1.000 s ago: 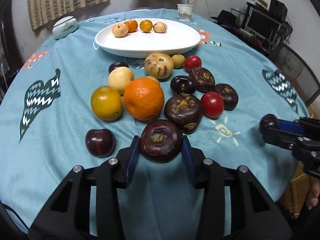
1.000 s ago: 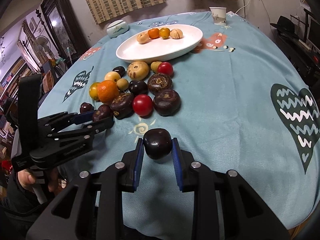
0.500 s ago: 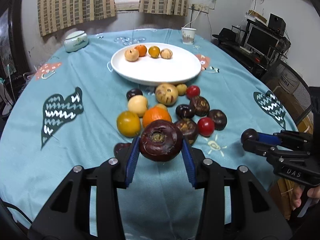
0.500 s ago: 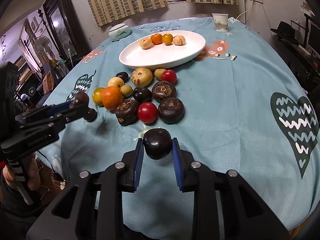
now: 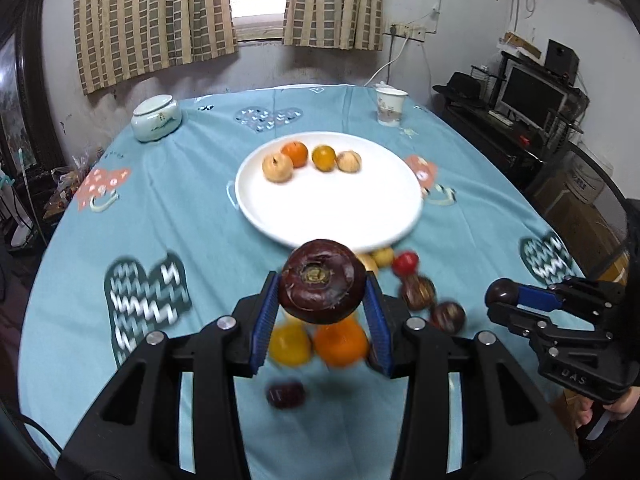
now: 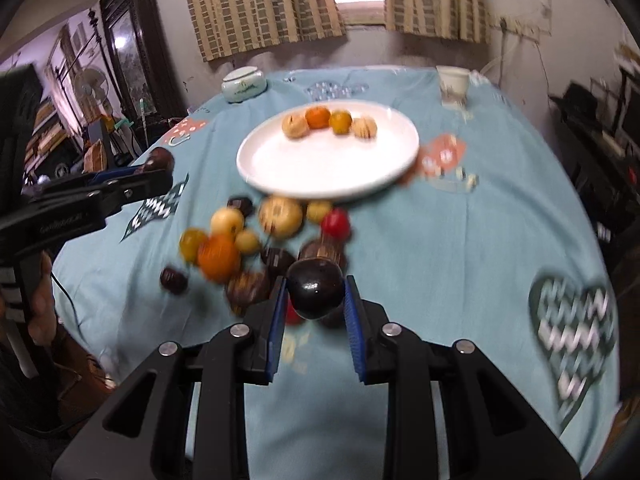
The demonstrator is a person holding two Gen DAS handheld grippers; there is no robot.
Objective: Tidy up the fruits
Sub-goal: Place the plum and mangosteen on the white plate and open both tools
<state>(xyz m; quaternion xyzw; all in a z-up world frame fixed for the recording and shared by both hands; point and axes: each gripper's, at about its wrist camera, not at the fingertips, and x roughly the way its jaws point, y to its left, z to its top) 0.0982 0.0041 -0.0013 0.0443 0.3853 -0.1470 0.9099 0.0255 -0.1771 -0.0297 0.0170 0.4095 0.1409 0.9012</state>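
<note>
Fruits are being carried: the left gripper (image 5: 322, 312) pinches a flattened, wrinkled dark-brown fruit (image 5: 322, 286), the right gripper (image 6: 316, 316) pinches a smooth, glossy dark plum (image 6: 316, 290), both above the loose pile. I would lower each gently onto the bare glazed white plate (image 5: 332, 216) toward 12 o'clock, near the four round fruits, since round ones roll.

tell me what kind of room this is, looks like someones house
Most likely a lived-in home room used for eating and as a workspace: a round table under a teal patterned cloth, checked curtains at a small window, and a computer monitor on a cluttered desk.
</note>
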